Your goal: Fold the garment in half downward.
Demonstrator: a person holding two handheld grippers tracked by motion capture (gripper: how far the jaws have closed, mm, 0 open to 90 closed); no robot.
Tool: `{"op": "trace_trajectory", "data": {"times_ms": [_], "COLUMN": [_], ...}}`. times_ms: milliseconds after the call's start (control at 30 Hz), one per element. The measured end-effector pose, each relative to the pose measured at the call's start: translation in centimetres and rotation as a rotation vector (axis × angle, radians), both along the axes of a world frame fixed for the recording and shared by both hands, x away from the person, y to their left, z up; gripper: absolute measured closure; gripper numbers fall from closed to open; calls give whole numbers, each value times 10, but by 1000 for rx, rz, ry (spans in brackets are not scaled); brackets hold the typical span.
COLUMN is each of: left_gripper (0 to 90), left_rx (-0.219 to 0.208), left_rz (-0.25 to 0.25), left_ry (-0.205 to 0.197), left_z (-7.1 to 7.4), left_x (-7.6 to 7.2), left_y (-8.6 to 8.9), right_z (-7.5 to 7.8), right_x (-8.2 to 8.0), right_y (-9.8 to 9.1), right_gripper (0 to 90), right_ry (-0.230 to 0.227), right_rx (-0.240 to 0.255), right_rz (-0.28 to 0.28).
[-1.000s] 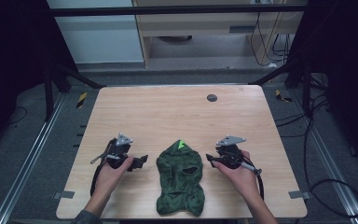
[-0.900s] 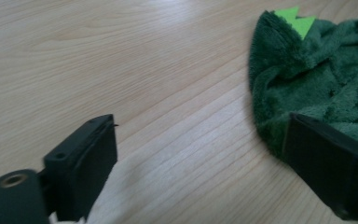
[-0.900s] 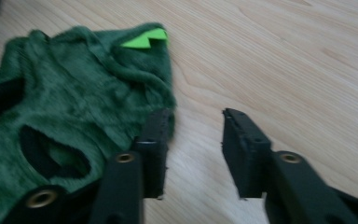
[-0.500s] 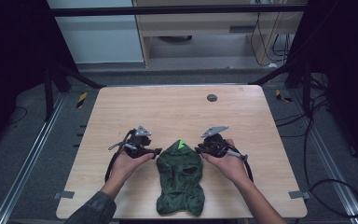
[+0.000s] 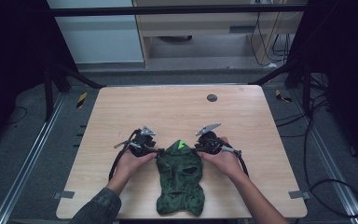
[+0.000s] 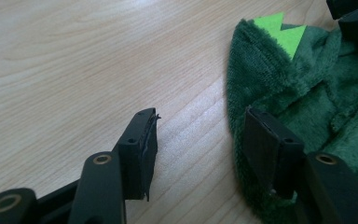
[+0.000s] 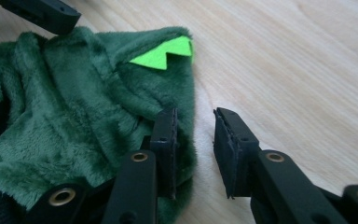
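Observation:
A dark green plush hood (image 5: 181, 177) with a bright green zigzag crest (image 5: 182, 144) lies flat near the table's front edge. My left gripper (image 5: 157, 152) is open at the hood's upper left edge; in the left gripper view (image 6: 198, 140) one jaw rests over the plush (image 6: 307, 93) and the other over bare wood. My right gripper (image 5: 196, 150) is open at the hood's upper right edge; in the right gripper view (image 7: 195, 149) its left jaw is over the fabric (image 7: 74, 112) and its right jaw over the table. The crest (image 7: 163, 53) lies just ahead.
The wooden table (image 5: 177, 112) carries a small dark round disc (image 5: 211, 97) near its far edge. Cables trail from both grippers towards the front edge. Metal frame legs and floor cables surround the table.
Both grippers moved forward and inward from the hood's sides to its upper corners, and each now straddles an edge of the fabric.

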State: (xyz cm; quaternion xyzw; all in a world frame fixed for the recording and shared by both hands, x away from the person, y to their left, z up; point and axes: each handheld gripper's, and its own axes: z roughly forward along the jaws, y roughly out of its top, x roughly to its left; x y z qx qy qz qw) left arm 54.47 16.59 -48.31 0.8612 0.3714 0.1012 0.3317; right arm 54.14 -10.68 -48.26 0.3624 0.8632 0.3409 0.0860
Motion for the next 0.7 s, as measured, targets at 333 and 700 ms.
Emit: {"op": "trace_trajectory", "data": {"times_ms": [333, 700], "left_gripper": [456, 643], "left_rx": [-10, -23], "left_rz": [-19, -91], "left_ry": [18, 43], "left_z": [-6, -5], "left_x": [-1, -7], "left_y": [-2, -13], "right_z": [-5, -5], "right_x": [-2, -8], "right_y": [9, 19], "right_gripper": [627, 644], "right_ry": [11, -1], "right_rx": [-32, -76], "right_rz": [22, 61]}}
